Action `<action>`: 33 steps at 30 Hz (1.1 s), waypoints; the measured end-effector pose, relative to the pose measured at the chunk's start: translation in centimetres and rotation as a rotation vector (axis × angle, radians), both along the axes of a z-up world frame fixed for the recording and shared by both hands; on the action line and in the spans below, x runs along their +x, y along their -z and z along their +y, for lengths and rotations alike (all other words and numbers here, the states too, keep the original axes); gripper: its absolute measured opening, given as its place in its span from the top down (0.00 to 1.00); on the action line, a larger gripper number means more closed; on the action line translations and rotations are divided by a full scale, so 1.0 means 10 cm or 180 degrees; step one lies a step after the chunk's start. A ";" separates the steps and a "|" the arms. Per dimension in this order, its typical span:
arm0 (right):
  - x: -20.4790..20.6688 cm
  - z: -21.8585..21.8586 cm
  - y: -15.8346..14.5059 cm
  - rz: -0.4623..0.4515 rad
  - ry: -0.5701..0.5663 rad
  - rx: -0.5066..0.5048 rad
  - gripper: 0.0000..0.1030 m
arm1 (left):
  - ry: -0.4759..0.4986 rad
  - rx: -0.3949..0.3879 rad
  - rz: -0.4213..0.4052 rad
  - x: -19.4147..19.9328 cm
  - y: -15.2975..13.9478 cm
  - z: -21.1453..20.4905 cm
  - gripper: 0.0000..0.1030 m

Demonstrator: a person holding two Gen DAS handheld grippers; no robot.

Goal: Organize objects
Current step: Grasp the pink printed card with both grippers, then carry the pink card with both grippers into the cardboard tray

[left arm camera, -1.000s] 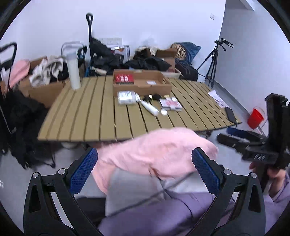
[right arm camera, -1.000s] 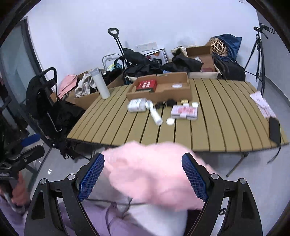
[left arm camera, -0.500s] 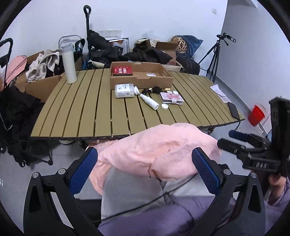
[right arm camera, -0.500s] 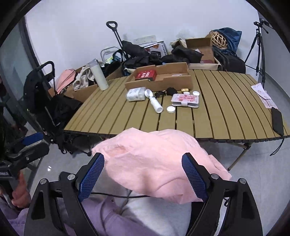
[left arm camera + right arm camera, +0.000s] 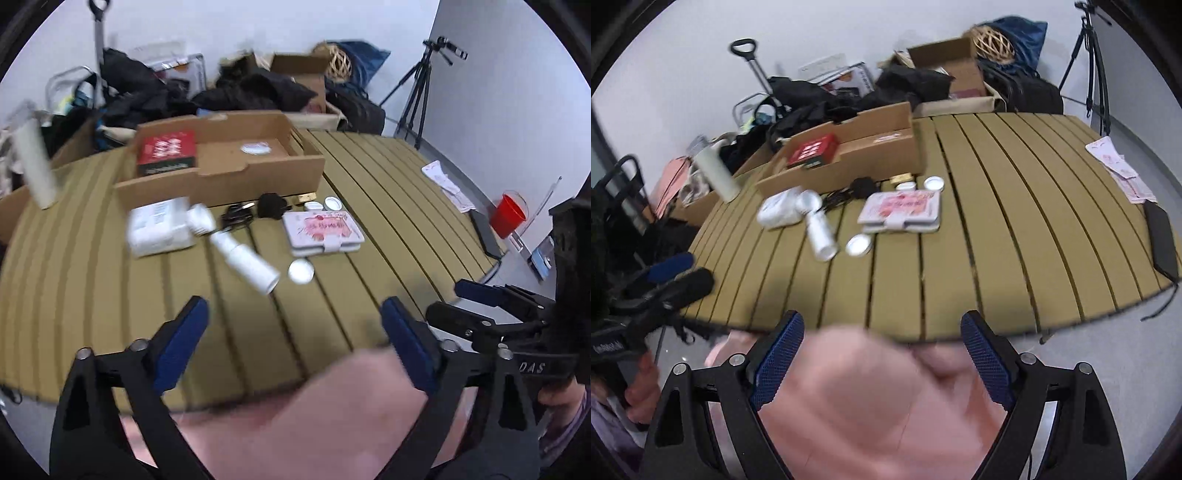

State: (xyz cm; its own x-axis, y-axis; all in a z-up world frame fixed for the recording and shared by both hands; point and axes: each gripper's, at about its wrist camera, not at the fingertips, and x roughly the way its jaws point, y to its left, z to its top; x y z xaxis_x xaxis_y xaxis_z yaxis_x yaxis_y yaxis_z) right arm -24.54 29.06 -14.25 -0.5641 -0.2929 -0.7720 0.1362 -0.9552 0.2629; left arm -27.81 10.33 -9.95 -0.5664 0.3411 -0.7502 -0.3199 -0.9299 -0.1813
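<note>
A slatted wooden table holds a cardboard box with a red packet inside. In front of it lie a white pack, a white bottle, a round lid, a pink-and-white case and a black cable. My left gripper is open and empty above the table's near edge. My right gripper is open and empty, also at the near edge.
A white tumbler stands at the table's left. A black phone and papers lie at the right edge. Bags, boxes and a tripod crowd behind. A pink cloth lies below both grippers.
Both grippers have moved forward and closer to the table; the objects now look larger and the pink cloth has dropped lower in view.
</note>
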 end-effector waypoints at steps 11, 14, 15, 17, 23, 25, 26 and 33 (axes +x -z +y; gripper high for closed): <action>-1.39 0.15 0.61 -0.0251 0.0091 -0.0161 0.49 | -0.0080 0.0022 -0.0577 -1.30 0.82 0.45 0.38; -1.59 0.17 0.76 -0.0307 0.0086 -0.0194 0.52 | -0.0077 0.0124 -0.0690 -1.38 0.94 0.43 0.38; -1.64 0.16 0.80 -0.0348 0.0087 -0.0186 0.55 | 0.0002 0.0148 -0.0678 -1.36 0.92 0.46 0.38; -1.66 0.15 0.83 -0.0316 0.0042 -0.0243 0.61 | 0.0131 0.0251 -0.0742 -1.36 0.92 0.49 0.48; -1.64 0.09 0.83 -0.0244 -0.0014 -0.0218 0.65 | 0.0088 0.0268 -0.0644 -1.30 0.88 0.48 0.67; -1.64 0.02 0.77 -0.0237 -0.0065 -0.0056 0.66 | 0.0070 0.0229 -0.0663 -1.27 0.80 0.47 0.70; -1.62 -0.01 0.72 -0.0234 -0.0102 0.0006 0.66 | 0.0053 0.0240 -0.0648 -1.26 0.75 0.46 0.71; -0.96 0.04 -0.18 0.0148 -0.0101 -0.0149 0.66 | 0.0122 0.0428 -0.0338 -0.59 -0.12 0.38 0.73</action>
State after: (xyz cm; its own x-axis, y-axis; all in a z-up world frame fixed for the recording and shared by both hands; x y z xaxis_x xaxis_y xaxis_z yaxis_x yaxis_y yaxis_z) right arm -34.18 29.47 -12.49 -0.5890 -0.3463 -0.7302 0.1793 -0.9370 0.2998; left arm -33.76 14.15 -8.78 -0.4712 0.4621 -0.7513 -0.3270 -0.8826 -0.3377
